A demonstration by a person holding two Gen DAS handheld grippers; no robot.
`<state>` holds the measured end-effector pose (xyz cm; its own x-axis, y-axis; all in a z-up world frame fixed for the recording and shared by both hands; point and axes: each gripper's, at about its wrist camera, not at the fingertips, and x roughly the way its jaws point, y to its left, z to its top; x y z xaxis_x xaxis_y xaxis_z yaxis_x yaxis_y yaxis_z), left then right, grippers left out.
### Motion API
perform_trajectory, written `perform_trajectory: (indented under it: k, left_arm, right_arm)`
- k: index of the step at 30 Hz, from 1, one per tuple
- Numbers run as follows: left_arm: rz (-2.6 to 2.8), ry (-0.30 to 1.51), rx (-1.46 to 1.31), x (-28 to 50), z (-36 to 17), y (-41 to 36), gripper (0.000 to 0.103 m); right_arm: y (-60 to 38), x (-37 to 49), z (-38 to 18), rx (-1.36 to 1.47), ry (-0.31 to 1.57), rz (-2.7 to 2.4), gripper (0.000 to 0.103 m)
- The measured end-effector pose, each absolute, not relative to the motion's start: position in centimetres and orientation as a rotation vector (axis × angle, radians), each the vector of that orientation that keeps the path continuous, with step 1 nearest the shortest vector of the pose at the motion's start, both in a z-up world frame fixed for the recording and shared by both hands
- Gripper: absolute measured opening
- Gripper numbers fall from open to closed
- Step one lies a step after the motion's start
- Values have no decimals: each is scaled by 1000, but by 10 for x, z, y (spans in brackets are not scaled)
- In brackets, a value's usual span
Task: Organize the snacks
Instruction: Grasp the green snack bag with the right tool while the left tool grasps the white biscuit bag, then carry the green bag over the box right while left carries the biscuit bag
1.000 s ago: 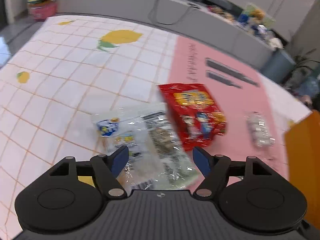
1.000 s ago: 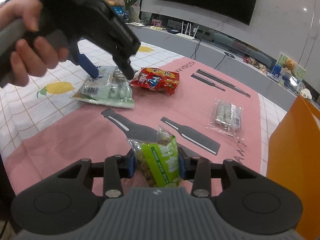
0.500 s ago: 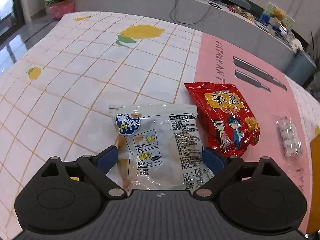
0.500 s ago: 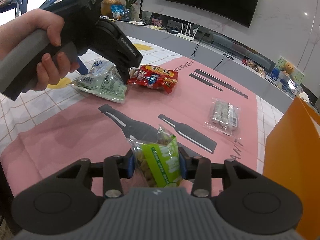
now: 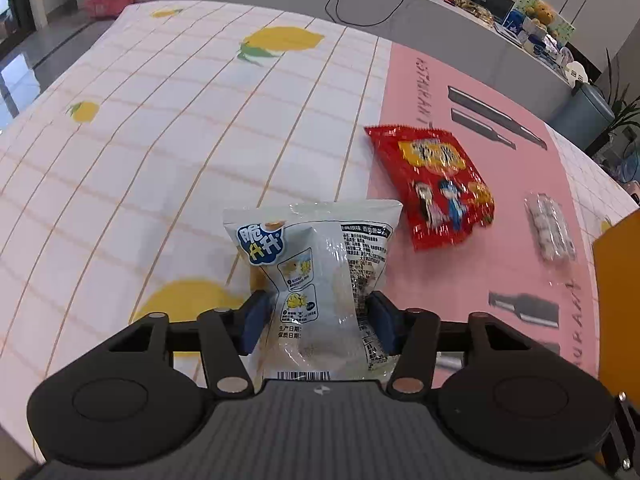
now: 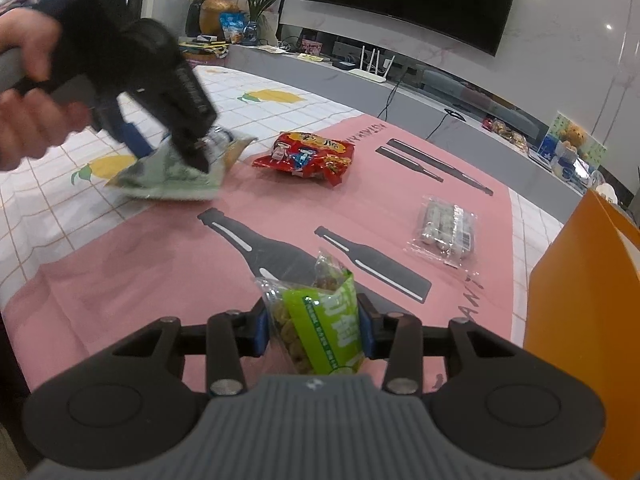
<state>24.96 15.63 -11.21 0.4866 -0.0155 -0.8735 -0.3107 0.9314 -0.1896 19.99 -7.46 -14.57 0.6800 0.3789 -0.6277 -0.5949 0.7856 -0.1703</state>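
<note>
My left gripper (image 5: 318, 326) is shut on a white snack bag (image 5: 320, 276) with blue lettering and holds it lifted off the table. The same bag (image 6: 176, 172) shows in the right wrist view, pinched by the left gripper (image 6: 168, 148) at the left. My right gripper (image 6: 314, 330) is shut on a green peanut packet (image 6: 320, 320) held above the pink mat. A red snack bag (image 5: 436, 184) lies on the mat's edge; it also shows in the right wrist view (image 6: 308, 154). A clear pack of small sweets (image 5: 550, 230) lies further right, also seen in the right wrist view (image 6: 444, 226).
An orange box (image 6: 588, 304) stands at the right edge of the table; its corner shows in the left wrist view (image 5: 618, 296). The pink mat (image 6: 160, 264) covers the right part of a lemon-print checked cloth (image 5: 160, 120). A grey counter runs behind.
My left gripper has closed on the white snack bag and lifted it off the table. My right gripper keeps holding the green packet, nearly still.
</note>
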Motion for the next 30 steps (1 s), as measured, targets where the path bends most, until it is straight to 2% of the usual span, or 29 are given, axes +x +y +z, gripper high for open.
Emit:
perform_trajectory:
  k: [11,24,30]
  left_arm:
    - [134,1041,-267,220,-102,137,45]
    - [-31,966,-348,201,-78,126,44]
    - [-97,899,-351,201,-57,117,44]
  right_arm:
    - [-82,202,-139,-331,599,550,39]
    - [-85,195,-130,-301,571,555,39]
    - [-94,189,-104,-258,511,525,39]
